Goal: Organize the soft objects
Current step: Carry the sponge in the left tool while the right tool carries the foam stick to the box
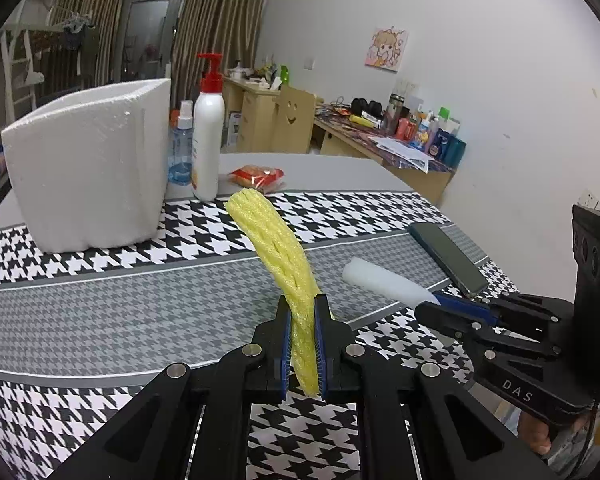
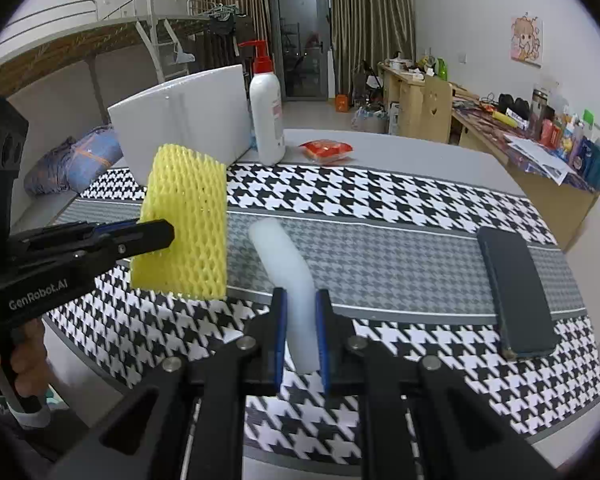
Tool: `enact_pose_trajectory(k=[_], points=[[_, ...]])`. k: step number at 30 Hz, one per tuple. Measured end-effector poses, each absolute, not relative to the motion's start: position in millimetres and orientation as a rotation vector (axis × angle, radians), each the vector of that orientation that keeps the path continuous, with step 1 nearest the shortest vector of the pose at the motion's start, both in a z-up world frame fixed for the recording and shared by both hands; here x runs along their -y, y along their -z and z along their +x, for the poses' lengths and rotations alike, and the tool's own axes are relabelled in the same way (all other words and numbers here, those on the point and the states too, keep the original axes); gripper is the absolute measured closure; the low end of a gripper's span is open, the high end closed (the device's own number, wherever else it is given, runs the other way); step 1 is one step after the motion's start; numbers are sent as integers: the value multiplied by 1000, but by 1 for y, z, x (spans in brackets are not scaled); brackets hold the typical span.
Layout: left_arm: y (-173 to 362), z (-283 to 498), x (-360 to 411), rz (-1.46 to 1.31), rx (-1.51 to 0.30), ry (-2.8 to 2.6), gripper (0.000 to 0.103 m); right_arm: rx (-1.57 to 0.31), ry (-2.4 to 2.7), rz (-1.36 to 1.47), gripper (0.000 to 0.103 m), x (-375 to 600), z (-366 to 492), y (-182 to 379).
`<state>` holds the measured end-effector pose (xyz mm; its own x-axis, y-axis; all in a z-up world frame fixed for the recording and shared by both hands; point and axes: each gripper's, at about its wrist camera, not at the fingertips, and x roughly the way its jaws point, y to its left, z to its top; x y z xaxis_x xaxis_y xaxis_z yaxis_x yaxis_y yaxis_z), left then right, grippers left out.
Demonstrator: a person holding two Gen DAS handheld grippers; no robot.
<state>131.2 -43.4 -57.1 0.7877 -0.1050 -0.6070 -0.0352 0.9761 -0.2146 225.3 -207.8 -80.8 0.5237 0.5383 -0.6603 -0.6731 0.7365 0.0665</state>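
Currently both soft things are off the table (image 2: 380, 184), each clamped in its own jaws. The left gripper (image 1: 303, 344) has its jaws pressed together on a yellow foam net (image 1: 276, 248), whose long axis runs from the jaws toward 11 o'clock in the left wrist view. The right gripper (image 2: 300, 340) has its jaws closed on a white foam sleeve (image 2: 288, 264), which bends toward 11 o'clock in its own view. A white foam box (image 1: 88, 164), judged the likely place for them, stands at 10 o'clock from the left jaws, beside a pump bottle (image 1: 208, 140). The left hand looks nearer to it; the yellow net's free end points toward its right-hand corner. A phone (image 2: 516, 292) lies at 2 o'clock of the right jaws.
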Motion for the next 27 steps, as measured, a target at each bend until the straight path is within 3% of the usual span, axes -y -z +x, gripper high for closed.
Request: enact_pose_trajectory(k=[27], points=[[14,110,12,-135,-534,5,92,-547,-616,-97,86,182,194,43]])
